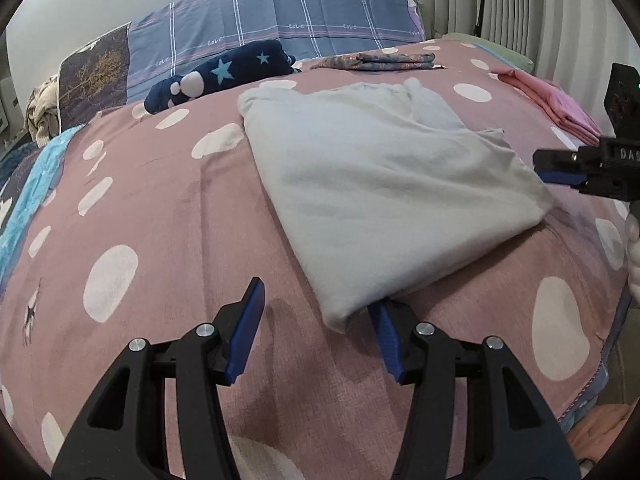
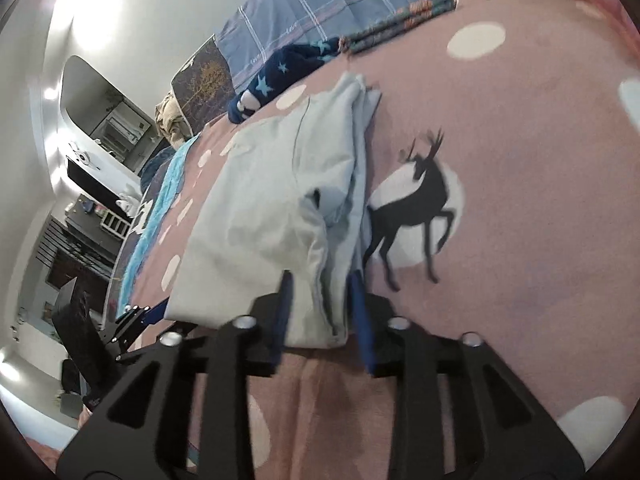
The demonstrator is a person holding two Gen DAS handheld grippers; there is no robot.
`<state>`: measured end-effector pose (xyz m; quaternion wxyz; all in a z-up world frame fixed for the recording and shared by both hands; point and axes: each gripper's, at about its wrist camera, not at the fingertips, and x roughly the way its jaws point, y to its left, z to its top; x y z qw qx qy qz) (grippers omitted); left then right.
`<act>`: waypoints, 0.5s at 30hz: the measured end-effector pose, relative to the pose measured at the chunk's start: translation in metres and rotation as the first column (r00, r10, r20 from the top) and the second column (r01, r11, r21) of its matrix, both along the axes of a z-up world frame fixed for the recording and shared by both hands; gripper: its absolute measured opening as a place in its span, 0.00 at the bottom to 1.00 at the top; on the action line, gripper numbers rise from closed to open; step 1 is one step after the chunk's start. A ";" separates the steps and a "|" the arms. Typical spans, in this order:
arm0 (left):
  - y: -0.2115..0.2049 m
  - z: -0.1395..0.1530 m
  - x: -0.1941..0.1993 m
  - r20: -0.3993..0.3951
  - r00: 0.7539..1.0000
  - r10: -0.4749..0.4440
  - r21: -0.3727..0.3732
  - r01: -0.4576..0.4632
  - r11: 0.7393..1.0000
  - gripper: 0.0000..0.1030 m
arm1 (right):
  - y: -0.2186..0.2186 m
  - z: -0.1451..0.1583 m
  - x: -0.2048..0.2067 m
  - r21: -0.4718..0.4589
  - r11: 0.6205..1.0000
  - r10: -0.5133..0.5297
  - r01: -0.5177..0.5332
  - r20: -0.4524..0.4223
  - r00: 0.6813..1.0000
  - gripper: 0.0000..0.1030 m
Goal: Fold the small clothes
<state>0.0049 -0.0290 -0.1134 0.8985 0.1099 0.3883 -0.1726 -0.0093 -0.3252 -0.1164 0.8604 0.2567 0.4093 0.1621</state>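
Pale white-grey folded garment [image 1: 372, 184] on dusty-pink bedspread [image 1: 168, 208] with white dots and a black deer [image 2: 416, 204]. Blue-grey plaid pillow [image 1: 280, 12]; navy plush [image 1: 224, 72] with light-blue stars; pink folded cloth [image 1: 552, 100]; black hand-held gripper [image 1: 316, 320], blue pads.

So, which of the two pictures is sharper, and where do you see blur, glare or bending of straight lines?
Left wrist view: sharp, evenly lit; the folded pale white garment shows crisp edges, and the fisheye bends the pink polka-dot bedspread into a dome. Right wrist view: softer, with motion blur on the black tongs with blue pads and the black deer print; bright glare patches on the white wall.
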 end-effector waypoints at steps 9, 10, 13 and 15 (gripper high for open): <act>0.008 0.000 0.006 -0.020 0.999 0.038 -0.062 -0.039 0.997 0.60 | -0.013 0.022 0.040 -0.015 1.000 0.003 -0.002 0.031 1.000 0.44; 0.008 0.002 0.006 -0.014 0.999 0.041 -0.070 -0.042 0.997 0.60 | -0.014 0.024 0.054 -0.021 1.000 0.001 -0.001 0.025 1.000 0.45; 0.009 0.008 0.005 0.004 0.999 0.041 -0.101 -0.040 0.994 0.60 | -0.016 0.028 0.095 -0.046 0.999 -0.013 0.013 0.006 1.000 0.45; 0.010 0.006 0.008 0.002 0.999 0.041 -0.096 -0.040 0.995 0.60 | -0.015 0.028 0.126 -0.077 0.997 -0.027 0.026 -0.011 1.000 0.47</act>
